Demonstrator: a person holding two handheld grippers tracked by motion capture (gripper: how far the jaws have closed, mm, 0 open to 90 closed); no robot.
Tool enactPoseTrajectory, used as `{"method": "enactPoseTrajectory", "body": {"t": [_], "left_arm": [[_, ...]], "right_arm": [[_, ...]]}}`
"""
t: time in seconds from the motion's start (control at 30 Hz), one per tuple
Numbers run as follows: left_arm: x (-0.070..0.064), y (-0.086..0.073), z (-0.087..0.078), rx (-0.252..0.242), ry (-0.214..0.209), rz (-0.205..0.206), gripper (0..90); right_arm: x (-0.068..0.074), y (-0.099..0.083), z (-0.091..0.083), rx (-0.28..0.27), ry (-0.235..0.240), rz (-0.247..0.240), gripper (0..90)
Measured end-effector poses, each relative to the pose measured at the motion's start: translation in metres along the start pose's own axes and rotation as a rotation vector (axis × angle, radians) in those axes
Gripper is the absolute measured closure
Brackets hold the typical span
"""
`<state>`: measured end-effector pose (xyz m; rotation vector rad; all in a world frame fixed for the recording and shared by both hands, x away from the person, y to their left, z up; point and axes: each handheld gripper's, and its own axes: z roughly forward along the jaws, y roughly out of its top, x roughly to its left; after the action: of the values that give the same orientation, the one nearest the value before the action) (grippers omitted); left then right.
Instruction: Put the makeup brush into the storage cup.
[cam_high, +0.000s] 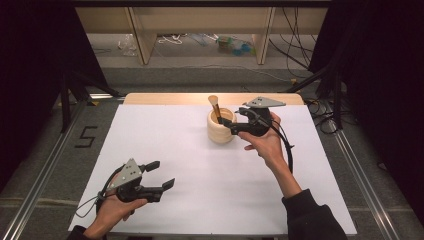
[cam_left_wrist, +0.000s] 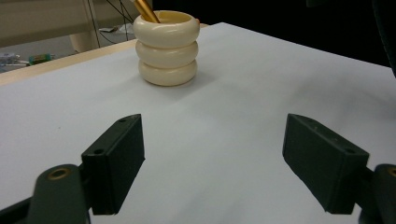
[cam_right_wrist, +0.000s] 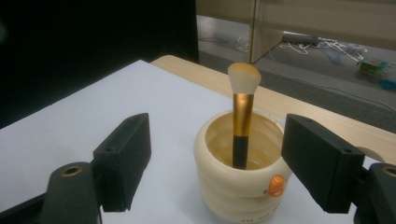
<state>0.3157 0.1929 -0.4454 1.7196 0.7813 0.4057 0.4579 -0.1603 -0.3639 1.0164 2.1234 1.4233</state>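
Observation:
A cream ribbed cup (cam_high: 220, 127) (cam_left_wrist: 166, 49) (cam_right_wrist: 240, 179) stands at the back middle of the white table. A makeup brush (cam_high: 215, 107) (cam_right_wrist: 242, 121) with a gold ferrule, black handle and pale bristles stands upright inside it, leaning on the rim. My right gripper (cam_high: 226, 121) (cam_right_wrist: 229, 163) is open, its jaws on either side of the cup's top, apart from the brush. My left gripper (cam_high: 161, 174) (cam_left_wrist: 215, 163) rests open near the front left, with nothing between its jaws.
The white table top (cam_high: 200, 170) lies on a wooden board whose far edge (cam_high: 165, 98) shows. Beyond it stand wooden furniture legs (cam_high: 142, 40) with cables and small items on the floor. Metal rails run along both table sides.

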Motion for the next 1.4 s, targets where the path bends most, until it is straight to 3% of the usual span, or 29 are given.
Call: {"method": "enactPoseTrajectory", "body": {"t": [0.07, 0.1, 0.13, 0.43, 0.53, 0.63, 0.93, 0.97, 1.4], "left_arm": [[0.002, 0.000, 0.000, 0.011, -0.010, 0.029, 21.0], [0.002, 0.000, 0.000, 0.011, -0.010, 0.030, 21.0], [0.000, 0.000, 0.000, 0.001, 0.002, -0.001, 21.0], [0.000, 0.000, 0.000, -0.001, 0.000, 0.001, 21.0], [0.001, 0.001, -0.001, 0.001, -0.005, 0.015, 21.0], [0.000, 0.000, 0.000, -0.017, -0.010, -0.003, 21.0], [0.000, 0.001, -0.001, -0.003, -0.005, 0.011, 21.0], [0.003, 0.001, -0.003, 0.030, -0.005, 0.050, 21.0], [0.003, 0.001, -0.004, 0.027, 0.000, 0.043, 21.0]], "right_arm": [[0.000, -0.001, -0.001, 0.002, -0.005, -0.004, 24.5], [0.001, -0.002, -0.001, 0.004, 0.000, 0.000, 24.6], [0.001, -0.002, -0.002, 0.005, -0.004, -0.006, 24.5], [0.003, -0.008, -0.011, -0.011, 0.005, -0.009, 24.5], [0.004, -0.011, -0.012, 0.007, 0.015, -0.009, 23.9], [0.006, -0.014, -0.012, 0.010, 0.010, -0.014, 24.0], [0.010, -0.023, -0.021, -0.005, 0.009, -0.013, 23.6], [0.010, -0.024, -0.023, -0.001, 0.011, -0.012, 23.3], [0.011, -0.047, -0.045, -0.023, 0.008, 0.001, 20.4]]}}
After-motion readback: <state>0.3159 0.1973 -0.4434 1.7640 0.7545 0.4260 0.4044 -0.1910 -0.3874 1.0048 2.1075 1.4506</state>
